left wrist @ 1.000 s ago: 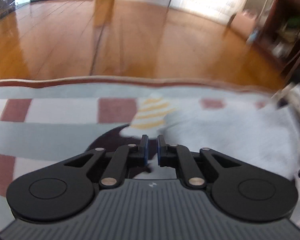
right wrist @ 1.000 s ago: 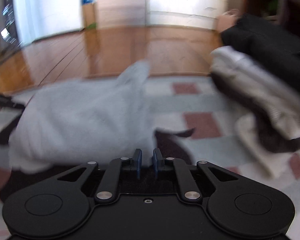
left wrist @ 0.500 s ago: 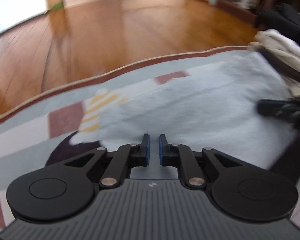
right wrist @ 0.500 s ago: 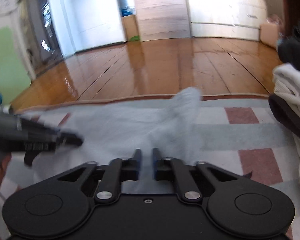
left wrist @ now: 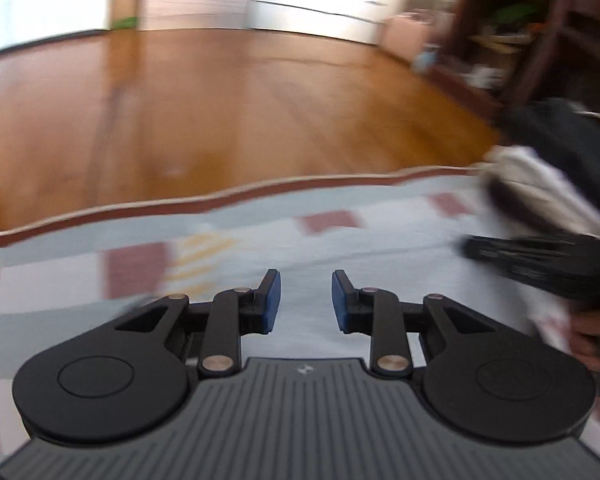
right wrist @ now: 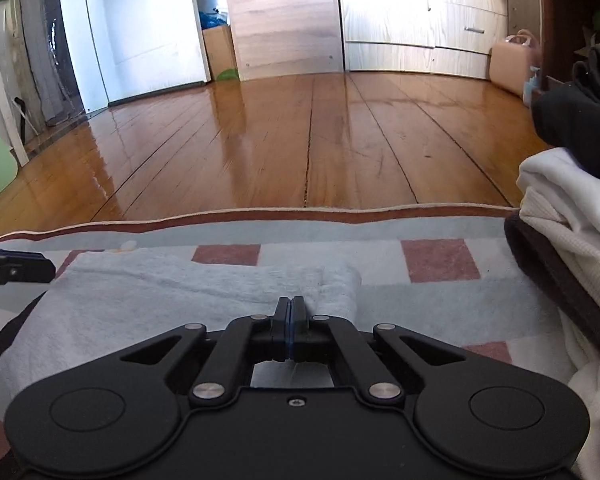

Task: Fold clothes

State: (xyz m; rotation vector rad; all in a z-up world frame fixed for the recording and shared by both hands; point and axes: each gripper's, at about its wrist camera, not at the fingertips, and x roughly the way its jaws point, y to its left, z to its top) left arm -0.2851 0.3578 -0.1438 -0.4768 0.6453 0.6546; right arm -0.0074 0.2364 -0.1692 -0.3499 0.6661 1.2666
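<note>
1. Since the earlier frames, the left gripper (left wrist: 305,300) has just been opening; its jaws now stand apart with nothing pressed between them, hovering over the pale grey garment (right wrist: 148,292).
2. Right gripper (right wrist: 291,322) has its jaws pressed together over the garment's right end; whether cloth is pinched cannot be told.
3. Garment lies flat on the checked rug (right wrist: 440,260), beside a pile of clothes (right wrist: 560,200).
</note>
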